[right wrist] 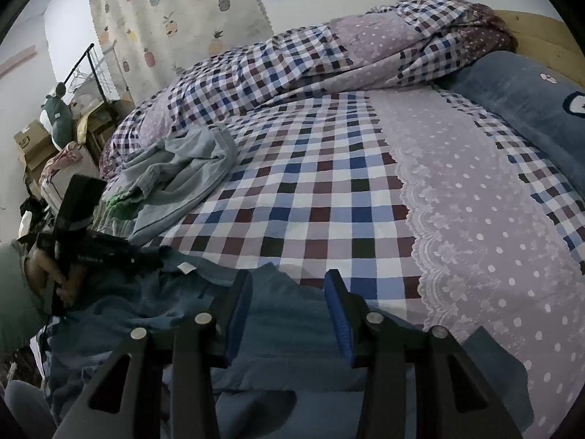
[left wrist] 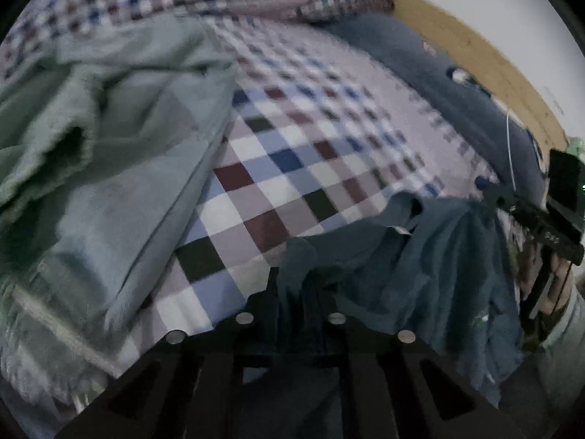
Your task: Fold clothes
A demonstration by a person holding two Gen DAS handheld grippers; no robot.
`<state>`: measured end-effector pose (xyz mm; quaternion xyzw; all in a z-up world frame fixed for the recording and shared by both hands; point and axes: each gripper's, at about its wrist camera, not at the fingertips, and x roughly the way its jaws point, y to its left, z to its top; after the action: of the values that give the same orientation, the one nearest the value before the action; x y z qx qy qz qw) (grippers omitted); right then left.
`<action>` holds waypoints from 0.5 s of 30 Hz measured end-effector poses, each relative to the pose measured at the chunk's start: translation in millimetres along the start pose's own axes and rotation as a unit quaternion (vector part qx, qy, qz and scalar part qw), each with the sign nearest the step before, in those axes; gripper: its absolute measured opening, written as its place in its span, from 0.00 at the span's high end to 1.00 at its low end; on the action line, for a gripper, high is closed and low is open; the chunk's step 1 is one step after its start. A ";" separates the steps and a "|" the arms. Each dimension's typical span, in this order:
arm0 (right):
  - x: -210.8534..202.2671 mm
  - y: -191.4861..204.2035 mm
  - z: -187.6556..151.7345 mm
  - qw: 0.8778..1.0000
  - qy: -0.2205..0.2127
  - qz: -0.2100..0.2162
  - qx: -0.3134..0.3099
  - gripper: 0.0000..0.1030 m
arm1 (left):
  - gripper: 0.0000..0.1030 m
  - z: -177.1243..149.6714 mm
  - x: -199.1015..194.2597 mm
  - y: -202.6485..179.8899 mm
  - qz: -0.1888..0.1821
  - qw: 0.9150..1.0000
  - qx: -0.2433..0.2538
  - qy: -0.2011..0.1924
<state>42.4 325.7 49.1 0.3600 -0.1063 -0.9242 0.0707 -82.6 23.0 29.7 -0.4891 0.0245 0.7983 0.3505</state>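
A dark blue garment (left wrist: pixel 420 256) lies crumpled at the near edge of the bed, with a white label at its collar (right wrist: pixel 185 267). My left gripper (left wrist: pixel 296 281) is shut on a bunched fold of the dark blue garment, and the cloth rises between its fingers. In the right wrist view the left gripper (right wrist: pixel 151 259) is at the left, held by a hand (right wrist: pixel 47 274). My right gripper (right wrist: pixel 289 294) stands open just over the garment's (right wrist: pixel 285 329) far edge, its blue pads (right wrist: pixel 338 314) apart and pressing on nothing.
A heap of pale grey-green clothes (right wrist: pixel 175 175) lies on the checked bed sheet (right wrist: pixel 310 201) to the left. A rolled duvet (right wrist: pixel 329 55) lies along the back, and a blue pillow (right wrist: pixel 530 109) rests against the wooden headboard (right wrist: pixel 541 33). Boxes and a rack (right wrist: pixel 84 84) stand beyond the bed.
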 end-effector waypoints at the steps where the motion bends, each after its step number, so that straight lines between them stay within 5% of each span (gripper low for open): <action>1: -0.1 -1.3 0.4 1.000 0.000 -0.002 0.002 0.57 | 0.94 -10.5 -9.2 -4.6 -0.002 1.000 -0.005 -0.014; 8: -7.8 0.4 0.8 1.000 -0.002 0.002 -0.004 0.57 | 0.95 -101.2 -57.6 -46.4 -0.009 0.998 0.003 -0.059; 15: -13.9 20.1 -1.4 0.998 0.008 0.036 -0.053 0.57 | 0.95 -150.2 -68.6 -70.8 0.009 0.996 0.022 -0.087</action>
<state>54.6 308.9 62.0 0.3594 -0.0697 -0.9224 0.1234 92.4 -17.8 27.8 -0.4097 0.0156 0.8403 0.3548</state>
